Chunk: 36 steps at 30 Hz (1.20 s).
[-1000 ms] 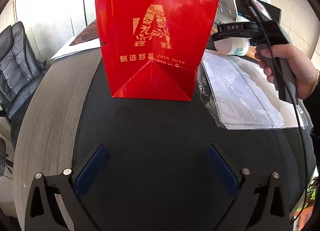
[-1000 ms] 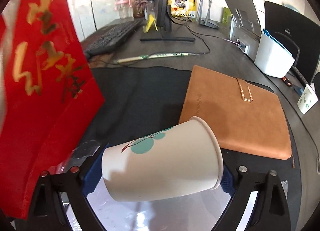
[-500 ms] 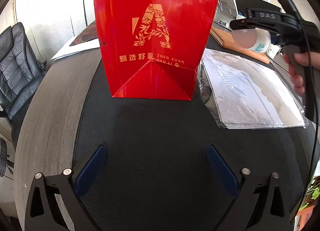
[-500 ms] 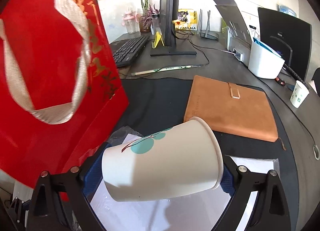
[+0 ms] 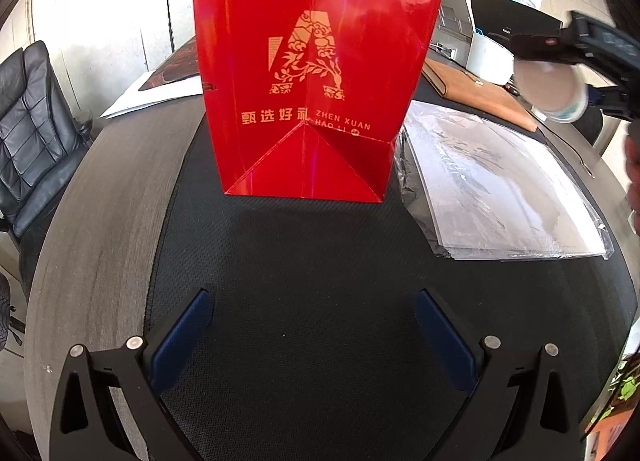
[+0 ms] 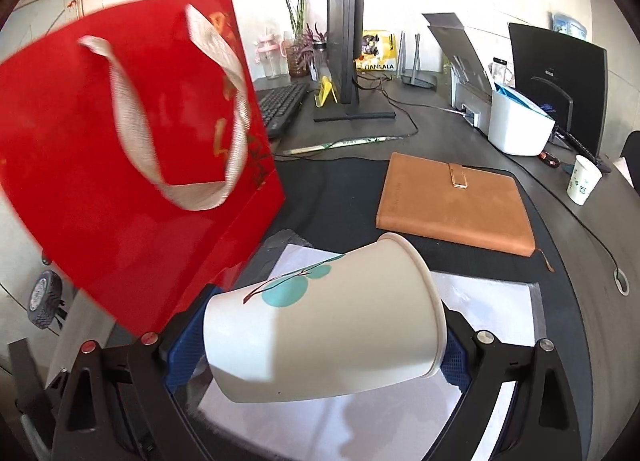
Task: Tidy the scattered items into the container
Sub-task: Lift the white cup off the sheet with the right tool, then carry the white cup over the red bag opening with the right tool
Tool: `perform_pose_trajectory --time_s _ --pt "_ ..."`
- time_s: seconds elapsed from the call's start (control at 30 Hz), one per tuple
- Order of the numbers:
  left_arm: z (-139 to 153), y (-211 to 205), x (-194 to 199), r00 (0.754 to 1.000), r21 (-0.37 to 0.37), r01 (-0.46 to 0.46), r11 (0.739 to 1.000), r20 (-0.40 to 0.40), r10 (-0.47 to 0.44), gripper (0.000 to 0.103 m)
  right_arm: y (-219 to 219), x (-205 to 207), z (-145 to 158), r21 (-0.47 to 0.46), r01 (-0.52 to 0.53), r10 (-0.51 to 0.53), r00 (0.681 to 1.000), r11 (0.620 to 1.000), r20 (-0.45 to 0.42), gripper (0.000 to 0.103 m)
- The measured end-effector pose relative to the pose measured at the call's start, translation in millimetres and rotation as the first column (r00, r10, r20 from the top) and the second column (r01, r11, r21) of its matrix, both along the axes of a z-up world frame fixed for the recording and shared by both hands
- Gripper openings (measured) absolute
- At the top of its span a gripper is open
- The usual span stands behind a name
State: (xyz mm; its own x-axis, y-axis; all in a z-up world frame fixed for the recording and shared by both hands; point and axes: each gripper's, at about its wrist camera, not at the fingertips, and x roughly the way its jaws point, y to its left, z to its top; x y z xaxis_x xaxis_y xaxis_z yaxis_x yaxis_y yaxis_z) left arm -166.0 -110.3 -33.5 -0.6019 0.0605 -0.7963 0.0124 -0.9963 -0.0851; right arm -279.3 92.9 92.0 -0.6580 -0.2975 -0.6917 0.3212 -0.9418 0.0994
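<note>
A tall red gift bag (image 5: 316,73) with gold print stands upright on the black mat; in the right wrist view the red gift bag (image 6: 132,165) fills the left, its grey ribbon handles (image 6: 132,133) hanging down its side. My right gripper (image 6: 316,345) is shut on a white paper cup (image 6: 320,321) with a teal print, held on its side in the air above a clear plastic sleeve of paper (image 6: 480,301). From the left wrist view the paper cup (image 5: 554,91) hangs high at the right. My left gripper (image 5: 312,325) stays open over bare mat, in front of the bag.
A tan notebook (image 6: 456,201) lies behind the plastic sleeve (image 5: 496,181). A monitor (image 6: 344,45), keyboard (image 6: 280,109), white box (image 6: 520,129) and a second paper cup (image 6: 583,185) stand further back. A black chair (image 5: 28,133) is left of the table edge.
My right gripper has risen with the cup, from low beside the bag to near its top, so the handles now show. The left gripper has not moved.
</note>
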Motion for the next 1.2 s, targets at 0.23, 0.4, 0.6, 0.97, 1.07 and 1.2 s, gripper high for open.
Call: perform_pose_trajectory --time_s 0.23,0.4,0.6,0.97,1.07,1.2 --pt "0 1 3 1.0 0.004 0.0 1.0 -0.001 0.0 0.103 7 42 9 -0.018 0.004 -0.004 1.0 1.0 -0.019 0.097" --pt "0 3 5 1.0 0.0 0.0 1.0 0.0 0.0 0.103 10 70 13 -0.039 -0.012 0.011 1.0 0.999 -0.017 0.097" --pt "-1 0 3 1.0 0.012 0.0 1.0 -0.003 0.0 0.103 7 94 18 -0.051 -0.056 0.055 0.998 0.997 -0.013 0.097" --pt "-3 -7 -5 1.0 0.021 0.0 1.0 -0.005 0.0 0.103 -16 114 38 -0.067 -0.146 0.143 0.989 0.987 -0.038 0.097" --pt "-3 -7 -5 1.0 0.022 0.0 1.0 -0.005 0.0 0.103 -29 119 46 -0.072 -0.187 0.184 0.982 0.98 -0.051 0.097" --pt "-3 -8 -5 1.0 0.034 0.0 0.999 -0.009 0.0 0.103 -49 126 57 -0.06 -0.23 0.225 0.971 0.971 -0.081 0.097"
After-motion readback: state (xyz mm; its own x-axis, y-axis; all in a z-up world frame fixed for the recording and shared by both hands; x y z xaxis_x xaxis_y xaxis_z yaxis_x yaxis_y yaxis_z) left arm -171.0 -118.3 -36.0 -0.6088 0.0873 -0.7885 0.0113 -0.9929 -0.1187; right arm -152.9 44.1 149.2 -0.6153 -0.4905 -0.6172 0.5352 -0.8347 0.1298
